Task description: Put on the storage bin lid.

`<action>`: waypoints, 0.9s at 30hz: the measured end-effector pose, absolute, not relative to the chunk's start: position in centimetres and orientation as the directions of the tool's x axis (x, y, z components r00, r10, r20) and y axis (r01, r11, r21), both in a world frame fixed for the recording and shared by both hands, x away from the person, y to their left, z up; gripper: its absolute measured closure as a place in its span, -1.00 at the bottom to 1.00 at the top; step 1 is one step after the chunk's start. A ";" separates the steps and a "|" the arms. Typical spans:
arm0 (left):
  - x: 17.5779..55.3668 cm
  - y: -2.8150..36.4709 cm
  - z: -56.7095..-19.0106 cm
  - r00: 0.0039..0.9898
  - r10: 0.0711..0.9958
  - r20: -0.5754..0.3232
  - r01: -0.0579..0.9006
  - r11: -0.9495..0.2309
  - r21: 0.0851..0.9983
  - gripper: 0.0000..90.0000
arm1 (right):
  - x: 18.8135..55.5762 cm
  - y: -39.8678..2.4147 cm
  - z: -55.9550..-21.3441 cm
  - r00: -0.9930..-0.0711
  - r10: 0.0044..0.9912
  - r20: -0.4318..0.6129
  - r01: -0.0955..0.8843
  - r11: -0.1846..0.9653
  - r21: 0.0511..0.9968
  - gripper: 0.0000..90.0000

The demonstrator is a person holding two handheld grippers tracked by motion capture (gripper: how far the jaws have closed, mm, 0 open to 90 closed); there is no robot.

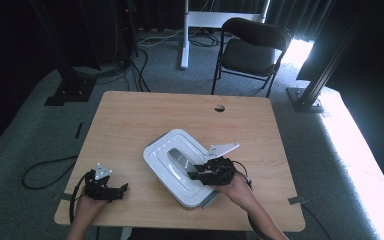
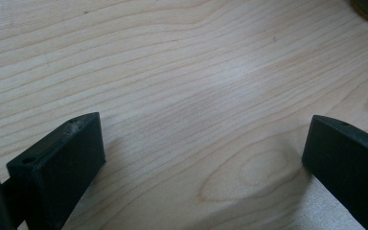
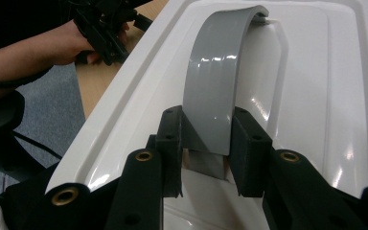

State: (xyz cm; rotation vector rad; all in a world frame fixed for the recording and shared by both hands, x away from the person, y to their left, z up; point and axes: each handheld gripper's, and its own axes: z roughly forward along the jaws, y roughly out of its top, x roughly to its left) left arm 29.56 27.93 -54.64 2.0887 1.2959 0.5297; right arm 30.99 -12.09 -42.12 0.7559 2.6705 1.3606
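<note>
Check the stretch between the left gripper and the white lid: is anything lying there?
Nothing: in the high view only bare wooden table separates the left gripper from the white lid.

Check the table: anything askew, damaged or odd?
Nothing damaged or spilled. The white box lies askew to the table edges. The right claw is shut on its grey handle.

A recording lab: black curtains (image 1: 10, 55), metal stands (image 1: 325, 70), floor cables (image 1: 135, 65).
</note>
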 end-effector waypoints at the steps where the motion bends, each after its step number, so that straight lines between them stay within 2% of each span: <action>1: 29.6 27.9 -54.6 0.439 0.899 0.014 0.651 -0.329 0.684 -0.97 | 31.0 -12.1 -42.1 -0.878 0.445 0.174 0.403 0.493 0.771 0.52; 7: 29.6 27.9 -54.6 0.438 0.899 0.014 0.651 -0.329 0.684 -0.98 | 31.5 -11.6 -41.8 -0.871 0.459 0.176 0.416 0.498 0.760 0.52; 10: 29.6 27.9 -54.6 0.439 0.898 0.014 0.651 -0.329 0.684 -0.97 | 30.9 -11.3 -41.9 -0.871 0.476 0.122 0.381 0.498 0.779 0.52; 13: 29.6 27.9 -54.6 0.440 0.898 0.014 0.651 -0.329 0.684 -0.97 | 31.4 -11.5 -42.0 -0.865 0.477 0.158 0.405 0.476 0.781 0.52; 21: 29.6 27.9 -54.6 0.440 0.898 0.014 0.651 -0.329 0.684 -0.97 | 32.1 -11.7 -41.5 -0.861 0.479 0.172 0.412 0.457 0.788 0.52; 24: 29.6 27.9 -54.6 0.439 0.898 0.013 0.651 -0.328 0.685 -0.97 | 32.4 -12.2 -41.2 -0.849 0.486 0.207 0.427 0.402 0.810 0.52; 27: 29.6 27.9 -54.7 0.440 0.898 0.013 0.650 -0.329 0.685 -0.97 | 32.4 -12.3 -41.1 -0.859 0.475 0.192 0.417 0.430 0.801 0.52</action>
